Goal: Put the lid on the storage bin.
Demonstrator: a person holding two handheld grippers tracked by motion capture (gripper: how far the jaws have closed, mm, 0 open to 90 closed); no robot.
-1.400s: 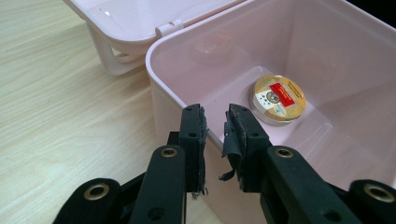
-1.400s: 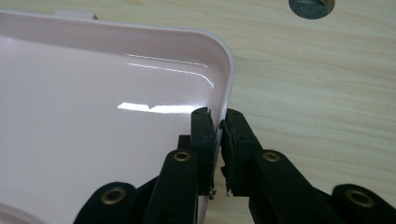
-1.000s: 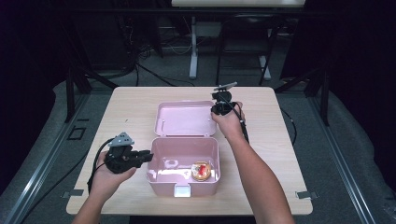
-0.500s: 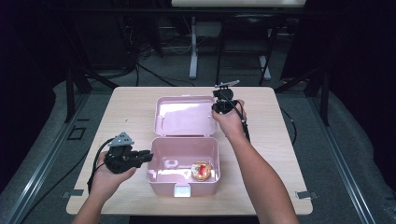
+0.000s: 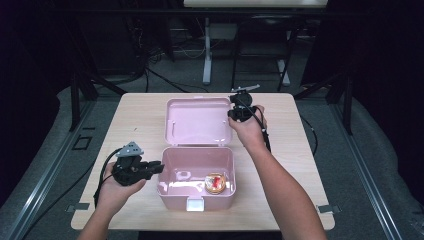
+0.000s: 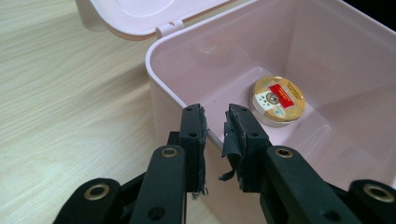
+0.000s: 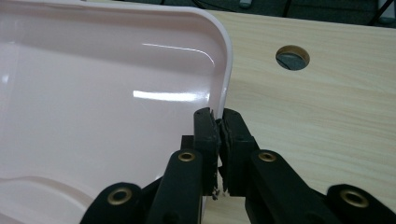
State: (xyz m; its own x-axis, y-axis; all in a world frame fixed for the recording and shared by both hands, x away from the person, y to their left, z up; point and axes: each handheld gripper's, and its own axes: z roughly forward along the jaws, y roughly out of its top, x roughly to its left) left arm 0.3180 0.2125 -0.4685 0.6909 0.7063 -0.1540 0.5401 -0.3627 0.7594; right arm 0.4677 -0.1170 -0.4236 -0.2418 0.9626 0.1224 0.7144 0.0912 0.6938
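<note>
At upper centre of the high view, the right claw [image 5: 240,113], pinching the lid [image 5: 195,121] rim, has lifted it slightly, starting the box's [image 5: 196,172] closing.

The round tin's [image 6: 278,101] label print is too small to read — lid [image 7: 93,116] cut off left.

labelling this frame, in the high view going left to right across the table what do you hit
left gripper at the box's left wall → pink box → round gold tin with red label inside it → person's right forearm. The open lid and right gripper lie farther back.
</note>
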